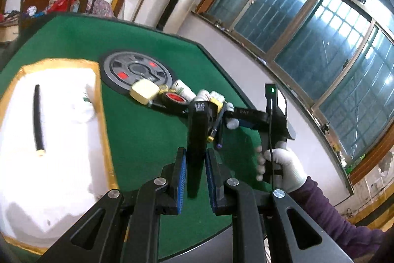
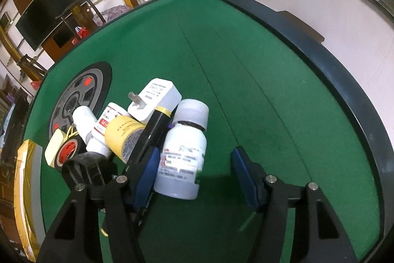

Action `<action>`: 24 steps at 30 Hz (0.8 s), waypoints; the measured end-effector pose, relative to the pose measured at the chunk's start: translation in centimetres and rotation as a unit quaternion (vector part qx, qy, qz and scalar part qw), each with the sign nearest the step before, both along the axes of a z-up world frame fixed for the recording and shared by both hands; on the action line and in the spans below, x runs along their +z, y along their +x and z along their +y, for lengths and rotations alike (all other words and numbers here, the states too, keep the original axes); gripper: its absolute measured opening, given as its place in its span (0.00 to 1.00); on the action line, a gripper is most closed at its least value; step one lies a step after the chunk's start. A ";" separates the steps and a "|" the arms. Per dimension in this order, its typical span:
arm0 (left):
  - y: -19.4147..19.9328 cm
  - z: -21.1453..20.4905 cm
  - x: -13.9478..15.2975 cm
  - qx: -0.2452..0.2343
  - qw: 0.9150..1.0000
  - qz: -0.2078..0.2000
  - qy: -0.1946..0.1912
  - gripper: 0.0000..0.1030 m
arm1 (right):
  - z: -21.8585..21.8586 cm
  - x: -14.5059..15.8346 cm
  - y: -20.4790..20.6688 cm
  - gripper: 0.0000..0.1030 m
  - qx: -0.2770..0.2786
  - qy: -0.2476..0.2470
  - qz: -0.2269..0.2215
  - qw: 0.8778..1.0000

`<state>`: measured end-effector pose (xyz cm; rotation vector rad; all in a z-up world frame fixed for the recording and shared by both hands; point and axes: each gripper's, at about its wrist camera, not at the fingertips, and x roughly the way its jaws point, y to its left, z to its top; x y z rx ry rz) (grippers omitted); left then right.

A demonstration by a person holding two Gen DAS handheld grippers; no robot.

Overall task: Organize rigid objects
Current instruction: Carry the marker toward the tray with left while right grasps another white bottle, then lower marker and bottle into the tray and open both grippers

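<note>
The left gripper point(image 1: 195, 164) has its fingers clamped on a black bar. The right gripper point(image 2: 194, 169) tilts downward, fingers apart; a gloved right hand point(image 1: 283, 166) grasps its handle.

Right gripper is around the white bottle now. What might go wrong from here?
The white bottle sits against one pad of the right gripper, the other pad apart, so closing may shove it sideways. The white charger and yellow tube crowd it and could get knocked. The left gripper pinches a long black bar by one end; it might pivot.
</note>
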<state>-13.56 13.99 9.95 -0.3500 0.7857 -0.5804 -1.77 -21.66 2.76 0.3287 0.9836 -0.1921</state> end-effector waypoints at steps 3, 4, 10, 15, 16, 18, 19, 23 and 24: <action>-0.8 1.4 0.8 0.012 1.000 -0.011 -0.004 0.15 | -0.4 0.3 -0.5 0.32 0.009 0.037 -0.005 0.999; -1.2 2.3 1.1 0.020 1.000 -0.015 -0.006 0.15 | -0.4 0.5 -1.0 0.32 0.010 0.038 -0.012 0.999; -1.9 7.5 1.8 0.060 0.998 -0.013 -0.023 0.15 | 0.8 3.2 -4.0 0.32 0.045 0.077 -0.047 0.995; -1.8 11.6 1.4 0.095 0.995 0.004 -0.019 0.15 | 6.1 6.2 -4.9 0.32 0.122 0.101 -0.073 0.985; -1.6 12.0 1.2 0.101 0.995 0.008 -0.013 0.15 | 7.3 6.6 -4.9 0.32 0.138 0.106 -0.074 0.982; -0.8 13.1 0.6 0.115 0.993 0.023 -0.001 0.15 | 10.5 7.1 -4.4 0.32 0.174 0.115 -0.071 0.975; -0.4 13.4 0.3 0.118 0.993 0.029 0.001 0.15 | 12.4 7.2 -4.1 0.32 0.195 0.119 -0.067 0.971; 2.2 14.4 -1.0 0.121 0.991 0.058 0.008 0.15 | 19.1 6.6 -2.6 0.32 0.253 0.137 -0.042 0.957; 3.0 14.6 -1.2 0.122 0.990 0.063 0.014 0.15 | 20.5 6.5 -2.3 0.32 0.263 0.140 -0.036 0.954</action>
